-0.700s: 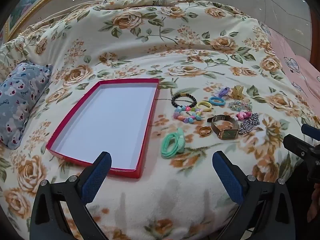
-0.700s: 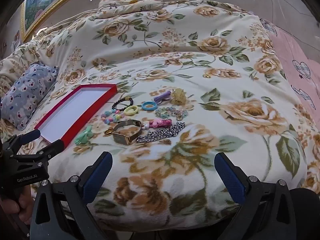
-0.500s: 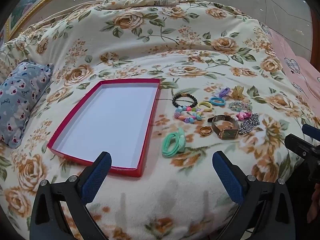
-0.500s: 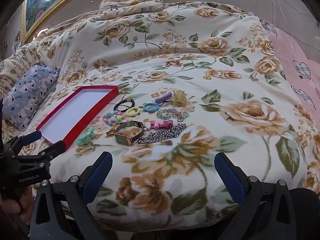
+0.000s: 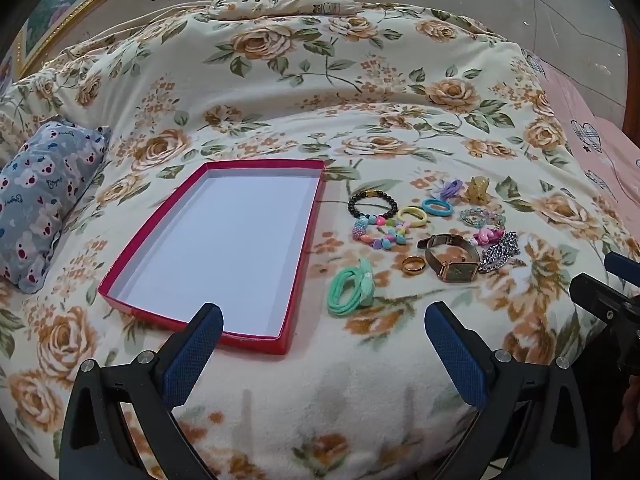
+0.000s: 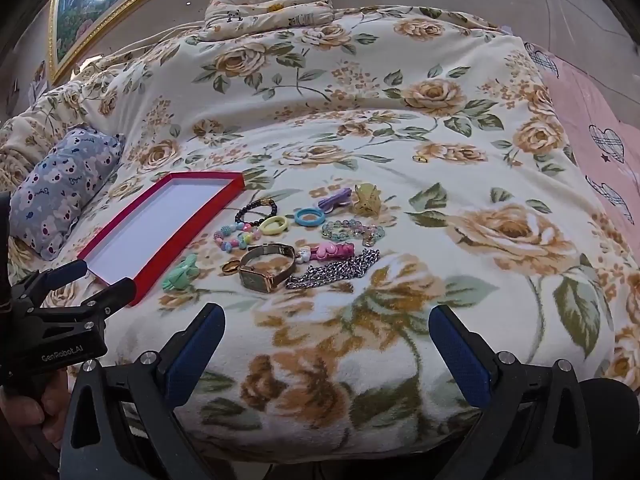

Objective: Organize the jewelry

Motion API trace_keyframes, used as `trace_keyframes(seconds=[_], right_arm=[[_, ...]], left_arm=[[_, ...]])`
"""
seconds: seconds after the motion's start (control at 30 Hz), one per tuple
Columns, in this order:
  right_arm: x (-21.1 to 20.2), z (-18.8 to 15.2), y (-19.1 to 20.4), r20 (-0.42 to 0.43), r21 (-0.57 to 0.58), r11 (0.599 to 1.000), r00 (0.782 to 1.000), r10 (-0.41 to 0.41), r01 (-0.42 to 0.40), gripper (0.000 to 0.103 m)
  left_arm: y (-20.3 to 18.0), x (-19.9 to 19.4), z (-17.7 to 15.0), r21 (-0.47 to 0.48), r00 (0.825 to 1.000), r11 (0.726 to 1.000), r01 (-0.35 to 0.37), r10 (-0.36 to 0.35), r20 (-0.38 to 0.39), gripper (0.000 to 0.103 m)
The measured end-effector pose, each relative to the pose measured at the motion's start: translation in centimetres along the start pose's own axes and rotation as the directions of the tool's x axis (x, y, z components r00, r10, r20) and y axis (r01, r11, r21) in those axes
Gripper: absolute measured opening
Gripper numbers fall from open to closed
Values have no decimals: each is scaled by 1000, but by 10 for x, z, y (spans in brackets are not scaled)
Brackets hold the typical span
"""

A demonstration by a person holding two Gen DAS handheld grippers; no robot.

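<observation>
Both views are creeping slightly nearer the bed than a moment ago, while the jewelry is lying untouched in a cluster on the floral blanket, just right of the bare red tray likely waiting to receive it. The left tool and right tool are hovering with fingers apart, holding nothing. A blue pillow is sitting well left, and nothing is blocking the way.

Red-rimmed white tray, rose-patterned cream blanket, mint hair tie
</observation>
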State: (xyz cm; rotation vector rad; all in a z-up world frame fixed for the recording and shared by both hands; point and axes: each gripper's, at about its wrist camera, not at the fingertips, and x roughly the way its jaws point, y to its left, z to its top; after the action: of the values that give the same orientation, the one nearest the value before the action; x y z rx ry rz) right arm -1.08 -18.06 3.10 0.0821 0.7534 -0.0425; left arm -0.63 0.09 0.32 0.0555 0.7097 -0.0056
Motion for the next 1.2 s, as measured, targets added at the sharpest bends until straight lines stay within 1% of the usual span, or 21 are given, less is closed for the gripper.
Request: trace_keyframes(seconds=[0.7, 0.73, 1.2], right_arm=[[1, 0, 7, -4, -4, 1000, 1000, 7, -7, 102], [1, 0, 3, -3, -3, 1000, 1000, 9, -9, 102], [2, 1, 2, -5, -1, 1000, 1000, 11, -11, 102]], left_arm=[[3, 3, 2, -18, 1000, 1000, 10, -10, -7, 102], [3, 3, 2, -18, 1000, 1000, 10, -11, -8, 102], [2, 7, 1, -20, 1000, 1000, 15, -15, -18, 102]])
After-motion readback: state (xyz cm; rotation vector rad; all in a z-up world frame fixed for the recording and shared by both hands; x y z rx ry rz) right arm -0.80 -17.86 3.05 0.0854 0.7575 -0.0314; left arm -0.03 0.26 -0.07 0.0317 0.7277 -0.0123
